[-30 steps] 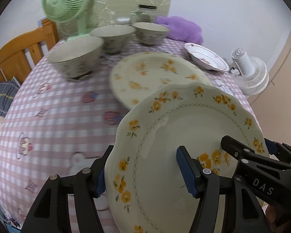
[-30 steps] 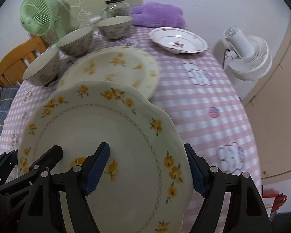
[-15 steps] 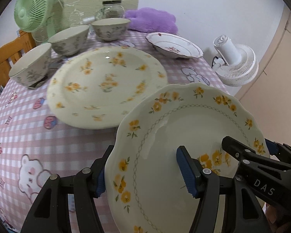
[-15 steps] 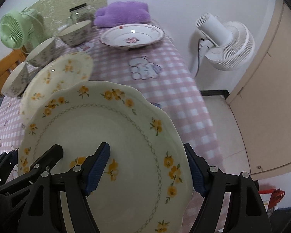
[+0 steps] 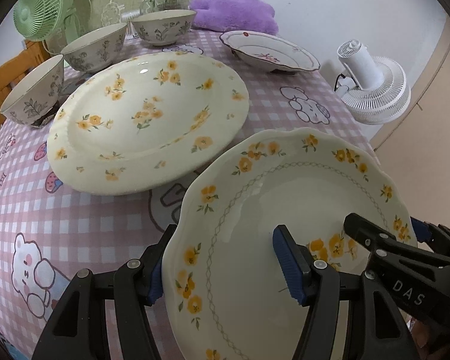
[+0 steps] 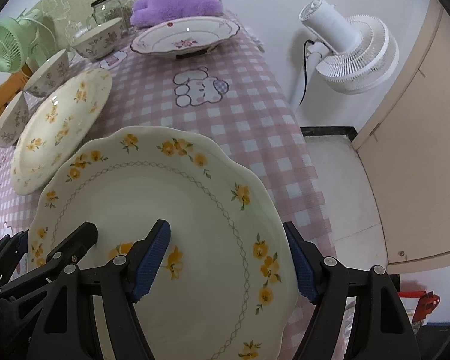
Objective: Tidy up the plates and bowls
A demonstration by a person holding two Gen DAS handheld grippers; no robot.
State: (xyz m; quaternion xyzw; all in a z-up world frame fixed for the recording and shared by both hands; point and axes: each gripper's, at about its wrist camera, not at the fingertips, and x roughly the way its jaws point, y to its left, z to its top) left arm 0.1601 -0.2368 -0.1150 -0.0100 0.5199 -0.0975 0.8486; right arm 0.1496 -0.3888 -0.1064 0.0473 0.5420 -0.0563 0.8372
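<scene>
Both the left gripper (image 5: pixel 225 262) and the right gripper (image 6: pixel 229 259) are holding the scalloped plate (image 5: pixel 288 210) by its rim, near the big flowered plate (image 5: pixel 147 126) on the worktop (image 5: pixel 75 210).

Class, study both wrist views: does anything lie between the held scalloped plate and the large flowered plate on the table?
Nothing visible does. Both claws grip the scalloped plate; only bare checked tablecloth separates it from the large flowered plate.

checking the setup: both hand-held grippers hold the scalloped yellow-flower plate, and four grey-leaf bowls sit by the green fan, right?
Not quite: there are three grey-leaf bowls, not four, as the left wrist view shows. The rest holds: the left hand-held gripper and right hand-held gripper both hold the scalloped plate, and the bowls sit by the green fan.
</scene>
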